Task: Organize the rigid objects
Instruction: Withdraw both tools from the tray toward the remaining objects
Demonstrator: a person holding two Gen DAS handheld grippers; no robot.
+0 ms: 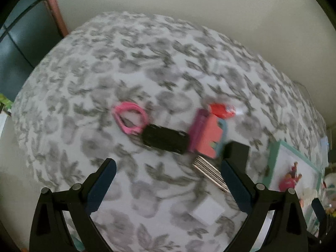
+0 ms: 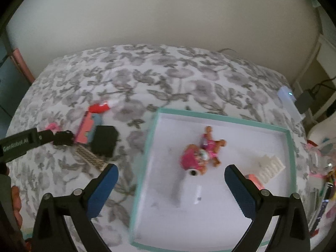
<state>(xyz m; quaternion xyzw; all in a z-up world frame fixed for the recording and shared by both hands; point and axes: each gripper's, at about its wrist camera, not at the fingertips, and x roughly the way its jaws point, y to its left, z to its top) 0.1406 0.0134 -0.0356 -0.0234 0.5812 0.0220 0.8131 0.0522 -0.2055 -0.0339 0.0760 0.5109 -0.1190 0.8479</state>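
Teal-rimmed white box [image 2: 290,147] sits on the floral bedspread [image 2: 147,79], right side. Inside it: pink doll toy [image 2: 197,155] w/ small orange-brown figures near the middle, white ribbed piece [image 2: 271,166] toward the right wall, an orange bit [image 2: 255,180] just beside that, partly behind the right gripper's finger, and a white flat item [image 2: 189,191] below the doll. All blurred, so details unclear.

Right gripper [image 2: 171,175] hovers over the box, fingers spread wide, nothing btwn them.

Left gripper [image 1: 168,168] over the bedspread [image 1: 126,63], fingers also wide apart, empty. Ahead of it, outside the box: pink loop [image 1: 130,117], black oblong thing [image 1: 164,139] touching it, pink/purple block [image 1: 204,136] next in line, red item [image 1: 221,110] just behind the block, striped flat stick [image 1: 210,173] near the right finger, small white square [image 1: 208,211] lower down. Box corner [image 1: 275,153] shows at right edge of left wrist view
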